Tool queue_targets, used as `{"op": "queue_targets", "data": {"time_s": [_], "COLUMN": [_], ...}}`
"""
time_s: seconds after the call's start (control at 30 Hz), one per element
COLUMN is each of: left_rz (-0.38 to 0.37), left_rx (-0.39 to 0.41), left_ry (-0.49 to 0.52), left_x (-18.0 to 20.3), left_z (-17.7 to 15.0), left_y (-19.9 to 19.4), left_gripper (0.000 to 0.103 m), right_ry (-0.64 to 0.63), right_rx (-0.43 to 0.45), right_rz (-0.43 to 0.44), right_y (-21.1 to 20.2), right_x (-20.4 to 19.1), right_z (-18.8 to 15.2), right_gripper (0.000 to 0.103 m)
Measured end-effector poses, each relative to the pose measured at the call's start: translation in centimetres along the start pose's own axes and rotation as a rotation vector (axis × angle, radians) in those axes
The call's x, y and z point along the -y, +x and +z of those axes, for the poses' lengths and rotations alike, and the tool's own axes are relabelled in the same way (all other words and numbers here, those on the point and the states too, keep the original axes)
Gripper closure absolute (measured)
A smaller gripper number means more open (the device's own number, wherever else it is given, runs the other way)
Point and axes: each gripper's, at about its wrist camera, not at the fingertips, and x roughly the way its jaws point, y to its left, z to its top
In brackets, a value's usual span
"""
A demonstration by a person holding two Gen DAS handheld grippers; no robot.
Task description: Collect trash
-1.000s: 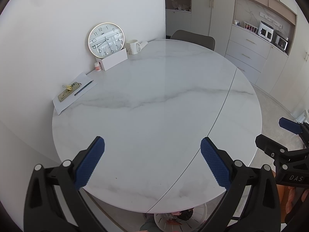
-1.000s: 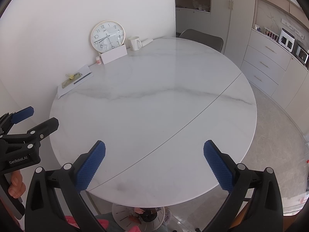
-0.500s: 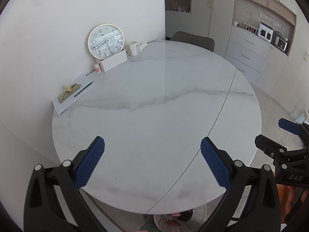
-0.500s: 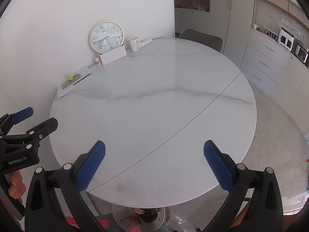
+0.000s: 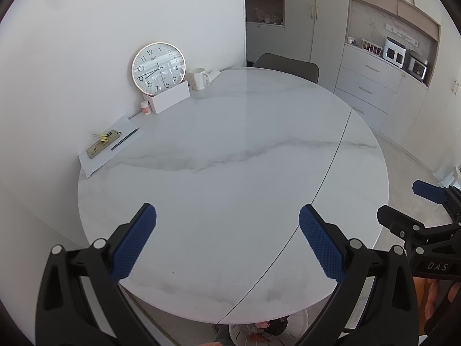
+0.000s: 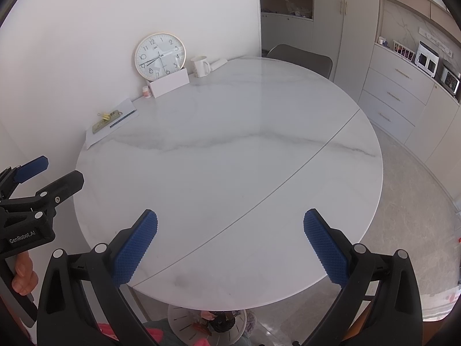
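A round white marble table (image 5: 230, 173) fills both wrist views (image 6: 230, 158). A white bin (image 6: 207, 325) with dark and pink trash inside stands on the floor under the table's near edge; it also shows in the left wrist view (image 5: 268, 328). My left gripper (image 5: 227, 239) is open and empty above the near edge. My right gripper (image 6: 230, 242) is open and empty beside it. Each gripper shows at the side of the other's view.
At the far left edge by the wall stand a round clock (image 5: 158, 67), a white box (image 5: 170, 98), a white mug (image 5: 198, 78), a small pink jar (image 5: 145, 107) and a paper sheet (image 5: 112, 147) with clips and a pen. A grey chair (image 5: 288, 66) and cabinets (image 5: 374, 86) lie beyond.
Both grippers have drifted very slightly; the view shifts a little. Both stay open and empty.
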Motion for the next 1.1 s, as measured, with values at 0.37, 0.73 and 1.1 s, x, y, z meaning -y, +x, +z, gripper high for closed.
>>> {"op": "queue_targets", "data": {"time_s": [0.37,0.73,1.1], "left_rz": [0.001,-0.005,0.015], "left_rx": [0.003,0.018,0.103], "left_ry": [0.004,0.000,0.044], "left_x": [0.1,0.0,0.8], "left_z": [0.0,0.1,0.6], "left_y": [-0.1,-0.4,-1.3], "left_gripper": [0.008,0.008,0.008], "right_ry": [0.000,-0.002,-0.015], "right_rx": [-0.004,-0.005,-0.008], "right_rz": [0.003,0.000,-0.007], "right_y": [0.0,0.1,0.1], "right_x": [-0.1,-0.1,-0.1], "right_z": [0.2,0.2,-0.1], "right_gripper": [0.002,0.002,0.002]}}
